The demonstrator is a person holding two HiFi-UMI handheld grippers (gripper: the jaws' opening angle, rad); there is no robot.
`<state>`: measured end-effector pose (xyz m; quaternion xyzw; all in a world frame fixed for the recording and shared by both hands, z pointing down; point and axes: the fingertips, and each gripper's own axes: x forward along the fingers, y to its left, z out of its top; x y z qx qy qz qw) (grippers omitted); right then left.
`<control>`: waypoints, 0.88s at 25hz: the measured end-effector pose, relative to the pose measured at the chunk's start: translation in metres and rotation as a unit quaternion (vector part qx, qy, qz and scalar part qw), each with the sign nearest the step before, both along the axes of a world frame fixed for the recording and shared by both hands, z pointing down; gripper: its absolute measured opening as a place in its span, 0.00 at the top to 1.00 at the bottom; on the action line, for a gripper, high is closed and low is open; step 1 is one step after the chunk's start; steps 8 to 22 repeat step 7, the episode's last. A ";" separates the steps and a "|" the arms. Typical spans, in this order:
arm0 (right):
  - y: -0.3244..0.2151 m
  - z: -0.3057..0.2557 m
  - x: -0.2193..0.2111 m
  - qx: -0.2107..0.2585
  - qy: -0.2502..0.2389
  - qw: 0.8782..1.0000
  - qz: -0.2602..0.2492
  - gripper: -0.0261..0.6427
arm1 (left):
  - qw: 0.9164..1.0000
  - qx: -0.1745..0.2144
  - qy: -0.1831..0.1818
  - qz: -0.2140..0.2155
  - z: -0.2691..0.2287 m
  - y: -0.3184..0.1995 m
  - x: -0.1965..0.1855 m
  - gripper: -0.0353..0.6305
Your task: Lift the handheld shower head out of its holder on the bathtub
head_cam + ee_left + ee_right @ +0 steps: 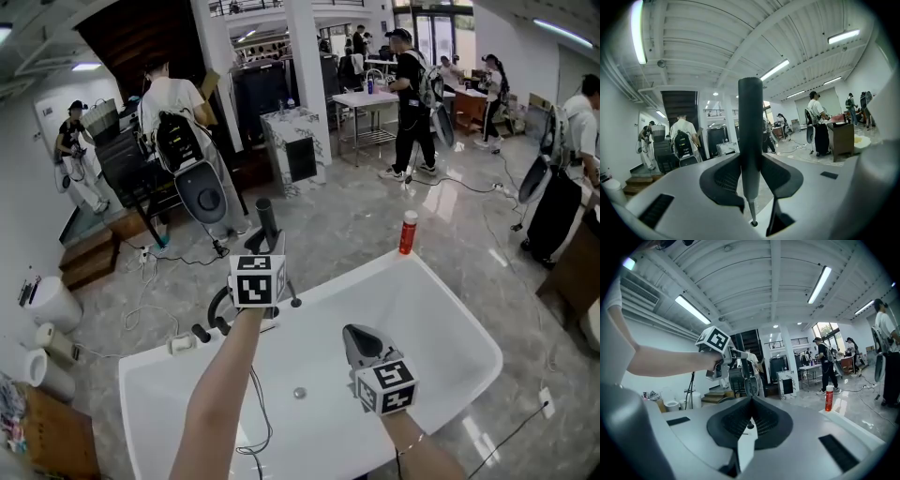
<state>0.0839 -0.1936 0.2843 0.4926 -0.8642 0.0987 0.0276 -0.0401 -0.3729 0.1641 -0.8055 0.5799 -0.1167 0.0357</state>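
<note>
Dark-grey shower head [750, 126] handle upright, pinched btwn jaws of left hand-held gripper [751, 180], pads on both sides of it. Held over far left rim of white bathtub [450, 309], just above tap fittings [202, 333]; can't tell if it's clear of holder. Right hand-held gripper [750, 418] jaws together, nothing btwn them, hovering over tub basin nr drain [299, 393]. Red bottle [408, 232] upright on far rim, well apart from both
</note>
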 end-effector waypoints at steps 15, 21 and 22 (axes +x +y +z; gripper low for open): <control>0.003 0.004 -0.006 -0.001 0.005 1.000 0.000 0.95 | 1.000 0.002 0.000 0.001 0.002 0.005 -0.006 0.73; 0.003 0.004 -0.006 -0.001 0.005 1.000 0.000 0.95 | 1.000 0.002 0.000 0.001 0.002 0.005 -0.006 0.73; 0.003 0.004 -0.006 -0.001 0.005 1.000 0.000 0.95 | 1.000 0.002 0.000 0.001 0.002 0.005 -0.006 0.73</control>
